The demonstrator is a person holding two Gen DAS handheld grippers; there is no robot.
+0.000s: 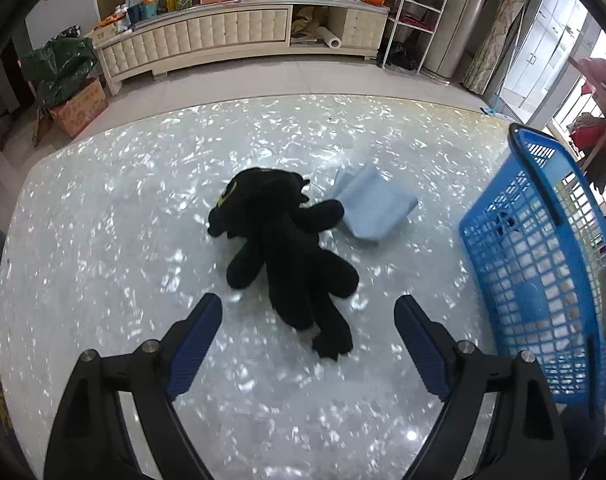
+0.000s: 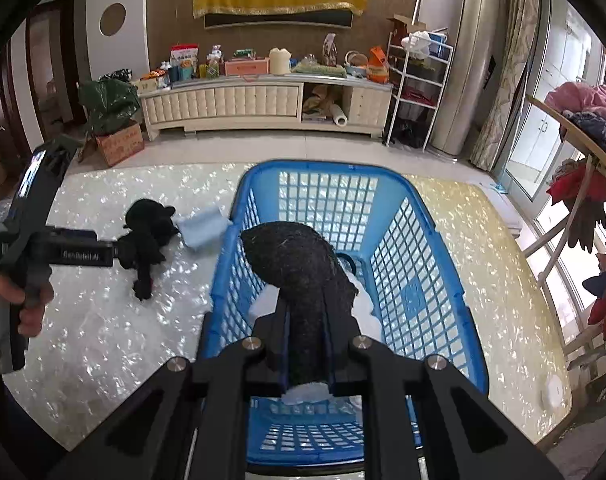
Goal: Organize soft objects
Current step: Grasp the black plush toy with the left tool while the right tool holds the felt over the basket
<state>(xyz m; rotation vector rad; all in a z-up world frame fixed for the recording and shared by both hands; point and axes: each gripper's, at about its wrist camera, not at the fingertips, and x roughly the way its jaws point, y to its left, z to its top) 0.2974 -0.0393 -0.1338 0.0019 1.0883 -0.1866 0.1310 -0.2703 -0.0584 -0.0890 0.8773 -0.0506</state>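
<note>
Left gripper (image 1: 308, 312) gaping above black plush (image 1: 287, 248), right gripper (image 2: 306, 312) clamping dark sock (image 2: 299, 264) over basket (image 2: 443, 264)

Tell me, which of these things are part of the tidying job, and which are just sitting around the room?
Part of the job:
- black plush toy on the table
- pale blue cloth beside it
- dark sock in the right gripper
- blue basket
- open left gripper

Just lying about:
- cream cabinet
- white wire rack
- cardboard box

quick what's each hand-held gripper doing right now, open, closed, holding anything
Left hand-held gripper: open, empty, above the black plush toy.
Right hand-held gripper: closed on a dark sock, over the blue basket.
</note>
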